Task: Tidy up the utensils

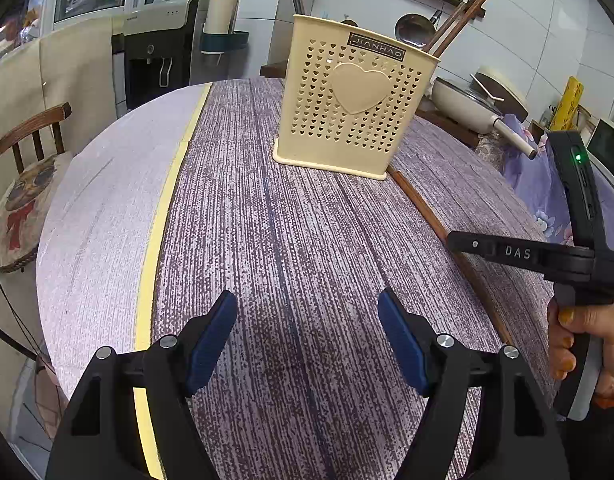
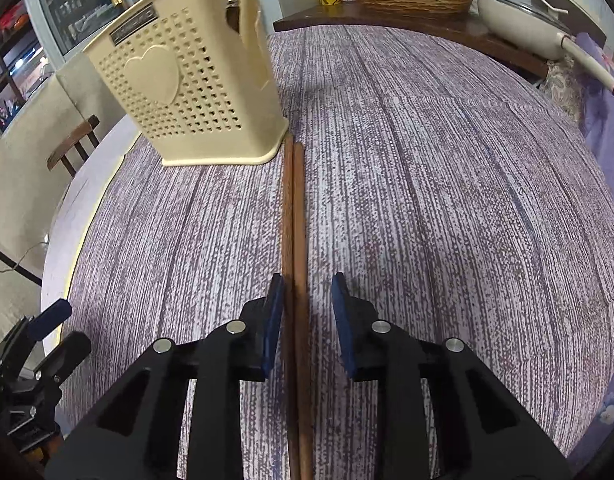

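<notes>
My right gripper point(image 2: 307, 312) is open, jaws straddling a pair of brown chopsticks point(image 2: 294, 216) lying flat on the purple-grey table point(image 2: 447, 200), pads not clamped. Chopsticks run toward 12 o'clock, tips just beside the cream utensil holder point(image 2: 187, 80) at 11. Left gripper point(image 1: 307, 340) open, empty, holder at 12.

Black plastic claw point(image 2: 307, 316) frames with blue pads point(image 2: 273, 320), silver screws, "DAS" lettering.

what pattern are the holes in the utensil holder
Small heart-shaped holes in rows on the cream utensil holder, clearest in the left wrist view.
</notes>
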A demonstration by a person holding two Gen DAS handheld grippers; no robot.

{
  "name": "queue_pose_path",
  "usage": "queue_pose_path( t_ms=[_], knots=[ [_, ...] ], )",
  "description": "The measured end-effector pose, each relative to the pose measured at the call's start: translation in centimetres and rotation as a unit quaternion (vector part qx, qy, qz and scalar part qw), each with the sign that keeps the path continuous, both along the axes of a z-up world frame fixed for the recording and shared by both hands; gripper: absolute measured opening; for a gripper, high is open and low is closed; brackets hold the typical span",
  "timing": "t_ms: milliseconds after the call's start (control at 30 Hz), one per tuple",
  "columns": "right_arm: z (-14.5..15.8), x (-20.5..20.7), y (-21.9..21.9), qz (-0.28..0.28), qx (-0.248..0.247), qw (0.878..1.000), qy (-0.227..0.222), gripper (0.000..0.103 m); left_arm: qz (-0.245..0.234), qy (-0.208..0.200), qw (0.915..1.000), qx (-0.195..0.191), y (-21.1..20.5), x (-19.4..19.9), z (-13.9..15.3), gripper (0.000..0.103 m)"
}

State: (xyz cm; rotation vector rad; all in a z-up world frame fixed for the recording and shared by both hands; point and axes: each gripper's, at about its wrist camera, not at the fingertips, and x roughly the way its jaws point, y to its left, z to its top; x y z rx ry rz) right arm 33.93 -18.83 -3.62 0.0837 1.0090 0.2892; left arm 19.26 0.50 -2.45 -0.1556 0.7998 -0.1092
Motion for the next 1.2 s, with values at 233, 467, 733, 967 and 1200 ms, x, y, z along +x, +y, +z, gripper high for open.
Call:
queue_pose_path(
  t_ms=[233, 467, 733, 967, 1200],
  knots=[
    [-0.1, -0.2, -1.6, -0.014, 0.017, 1.000, 0.002, 0.024, 0.001, 0.002, 1.0000, -0.004, 0.1, 0.2, -0.1, 0.072],
    [0.1, 0.0, -0.2, -0.005, -0.022, 1.000, -0.011, 0.024, -0.006, 0.002, 1.0000, 0.000, -0.6, 0.0, -0.1, 0.072],
    [-0.1, 1.0, -0.1, 0.003, -0.063, 0.998, -0.021, 0.007, -0.004, 0.006, 1.0000, -0.002, -0.4, 0.0, -0.3, 0.072],
    [-0.3, -0.2, -5.0, -0.047, -0.037, 0.998, -0.024, 0.007, -0.028, 0.014, 0.9995, -0.001, -2.1, 1.1, 0.1, 0.071],
    [-0.4, -1.1, -7.9, -0.074, -0.001, 0.997, -0.024, 0.007, -0.102, 0.035, 0.9942, 0.004, -8.3, 4.7, 1.2, 0.055]
  ],
)
